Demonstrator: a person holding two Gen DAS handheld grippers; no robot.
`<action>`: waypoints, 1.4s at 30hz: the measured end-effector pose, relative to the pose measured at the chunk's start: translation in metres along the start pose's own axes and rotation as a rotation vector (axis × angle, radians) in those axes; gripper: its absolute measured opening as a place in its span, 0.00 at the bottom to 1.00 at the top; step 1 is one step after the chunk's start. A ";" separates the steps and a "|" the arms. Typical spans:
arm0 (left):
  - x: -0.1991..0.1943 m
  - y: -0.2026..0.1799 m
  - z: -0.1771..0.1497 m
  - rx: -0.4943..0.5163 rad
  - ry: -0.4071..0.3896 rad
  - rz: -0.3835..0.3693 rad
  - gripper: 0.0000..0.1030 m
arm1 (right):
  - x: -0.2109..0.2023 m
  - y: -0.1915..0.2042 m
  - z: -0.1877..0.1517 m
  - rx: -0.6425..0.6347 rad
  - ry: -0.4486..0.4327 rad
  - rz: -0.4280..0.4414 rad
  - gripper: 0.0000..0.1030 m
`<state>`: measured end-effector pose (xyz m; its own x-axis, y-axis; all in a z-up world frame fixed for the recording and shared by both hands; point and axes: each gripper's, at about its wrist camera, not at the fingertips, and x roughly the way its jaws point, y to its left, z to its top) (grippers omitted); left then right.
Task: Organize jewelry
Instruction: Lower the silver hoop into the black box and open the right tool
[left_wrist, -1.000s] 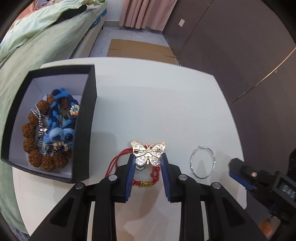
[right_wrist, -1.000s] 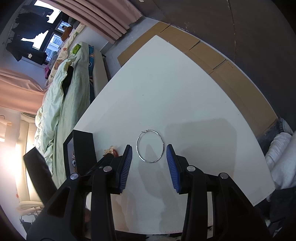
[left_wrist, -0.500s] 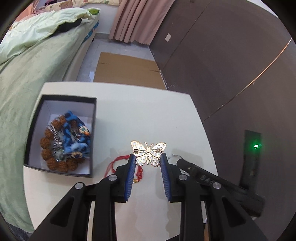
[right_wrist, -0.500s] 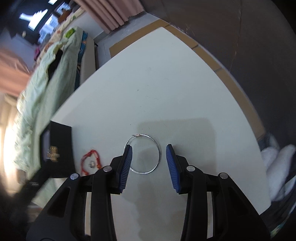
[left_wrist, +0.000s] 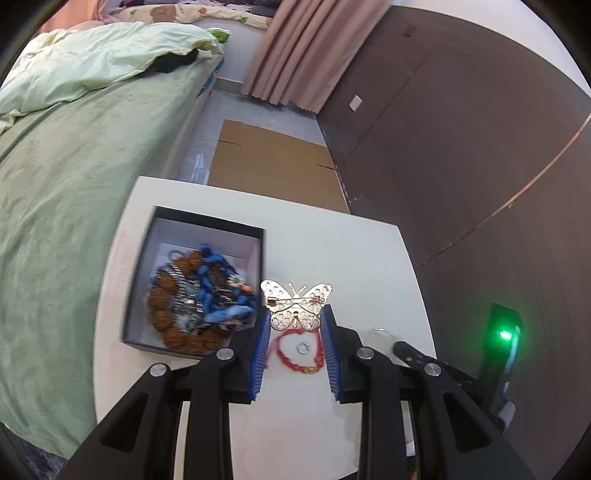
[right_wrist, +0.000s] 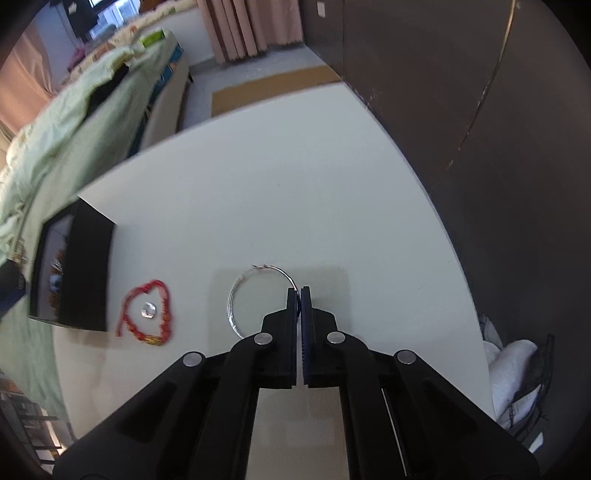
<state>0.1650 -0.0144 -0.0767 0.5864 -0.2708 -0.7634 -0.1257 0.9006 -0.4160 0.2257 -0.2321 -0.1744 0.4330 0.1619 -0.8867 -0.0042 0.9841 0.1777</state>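
Observation:
My left gripper (left_wrist: 295, 319) is shut on a gold butterfly brooch (left_wrist: 296, 305) and holds it well above the white table (left_wrist: 325, 251). Below it lie a red bead bracelet (left_wrist: 297, 356) and a small silver ring (left_wrist: 303, 348). The black jewelry box (left_wrist: 192, 280) with brown beads and a blue braided cord sits to the left. My right gripper (right_wrist: 300, 291) is shut on the right side of a thin silver hoop (right_wrist: 236, 299) lying on the table. The red bracelet (right_wrist: 147, 314), the ring (right_wrist: 148, 309) and the box (right_wrist: 88, 266) show at its left.
A bed with a green cover (left_wrist: 74, 147) runs along the table's left side. Cardboard (left_wrist: 273, 166) lies on the floor beyond the table. A dark wall (right_wrist: 498, 129) stands right of the table. The right gripper (left_wrist: 406, 350) shows low at the table's right.
My left gripper has risen high with the brooch, and the box now sits closer under it. My right gripper has shifted right and closed on the hoop's right side.

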 end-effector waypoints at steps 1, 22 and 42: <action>-0.002 0.004 0.000 -0.005 -0.004 0.002 0.25 | -0.004 0.000 0.000 0.006 -0.009 0.012 0.03; -0.028 0.072 0.019 -0.131 -0.065 0.032 0.66 | -0.063 0.063 -0.001 0.052 -0.206 0.410 0.03; -0.034 0.089 0.045 -0.136 -0.090 0.054 0.80 | -0.024 0.150 0.017 -0.059 -0.106 0.483 0.44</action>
<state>0.1698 0.0903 -0.0658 0.6444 -0.1864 -0.7417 -0.2625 0.8570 -0.4435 0.2297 -0.0895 -0.1192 0.4582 0.5948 -0.6605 -0.2760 0.8016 0.5304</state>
